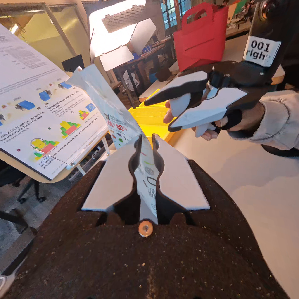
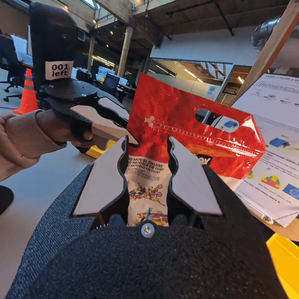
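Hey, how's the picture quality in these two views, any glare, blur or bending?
Left wrist view: the bright panel lamp is blown out to white, the printed instruction sheet softens toward the frame edge, and straight lines bow from the wide lens. Right wrist view: the glossy red-and-white plastic bag shows specular glare, and the background is dim and soft.

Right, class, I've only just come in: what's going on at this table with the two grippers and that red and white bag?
A person holds a gripper in each hand. The left gripper is shut on the edge of a red and white plastic bag, holding it up above a yellow bin. The right gripper is open, its fingers pointing at the bag without gripping it. An instruction sheet leans on a stand beside them.
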`<action>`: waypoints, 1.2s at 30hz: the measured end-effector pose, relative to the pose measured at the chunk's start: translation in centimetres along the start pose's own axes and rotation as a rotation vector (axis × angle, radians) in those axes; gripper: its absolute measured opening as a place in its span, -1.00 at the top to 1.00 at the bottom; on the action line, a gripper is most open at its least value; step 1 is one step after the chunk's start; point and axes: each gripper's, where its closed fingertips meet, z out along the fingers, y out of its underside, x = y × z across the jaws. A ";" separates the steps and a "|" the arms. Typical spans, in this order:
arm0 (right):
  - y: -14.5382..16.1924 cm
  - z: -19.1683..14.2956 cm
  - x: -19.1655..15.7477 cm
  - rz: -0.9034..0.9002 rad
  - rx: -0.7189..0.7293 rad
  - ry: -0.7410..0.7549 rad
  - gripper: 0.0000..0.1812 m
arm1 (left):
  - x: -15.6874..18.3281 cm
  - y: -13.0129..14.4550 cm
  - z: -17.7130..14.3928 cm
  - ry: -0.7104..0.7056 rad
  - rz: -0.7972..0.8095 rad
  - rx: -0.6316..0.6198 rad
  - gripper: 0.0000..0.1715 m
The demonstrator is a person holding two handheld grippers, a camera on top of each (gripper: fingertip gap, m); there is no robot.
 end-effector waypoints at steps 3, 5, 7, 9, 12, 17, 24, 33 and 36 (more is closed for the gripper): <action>-0.7 0.1 -0.9 -0.062 -0.006 -0.024 0.52 | 0.1 -1.4 -1.2 -0.032 0.035 0.037 0.91; -0.7 0.3 -1.3 -0.084 -0.012 -0.036 0.58 | -0.2 -1.9 -1.5 -0.047 0.018 0.063 0.93; -0.8 0.7 -1.3 -0.083 -0.016 -0.033 0.62 | -0.5 -2.0 -1.5 -0.053 0.000 0.083 0.94; -0.7 0.9 -1.3 -0.083 -0.027 -0.031 0.61 | -0.7 -2.1 -1.5 -0.065 -0.019 0.108 0.98; -0.1 1.0 -0.9 -0.094 -0.044 -0.023 0.61 | -1.2 -2.0 -1.7 -0.059 -0.058 0.144 0.99; 1.7 1.4 -0.8 -0.073 -0.063 -0.020 0.61 | -1.5 -2.7 -2.3 -0.023 -0.161 0.232 0.98; 1.6 2.0 -0.7 -0.063 -0.016 0.056 0.47 | -0.7 -2.8 -2.2 0.114 -0.262 0.277 1.00; 0.9 2.2 -1.4 -0.136 -0.002 0.072 0.46 | 1.4 -3.2 -2.0 0.384 -0.436 0.335 1.00; 0.8 2.1 -2.4 -0.138 -0.016 -0.005 0.48 | 2.2 -3.3 -2.5 0.492 -0.468 0.361 1.00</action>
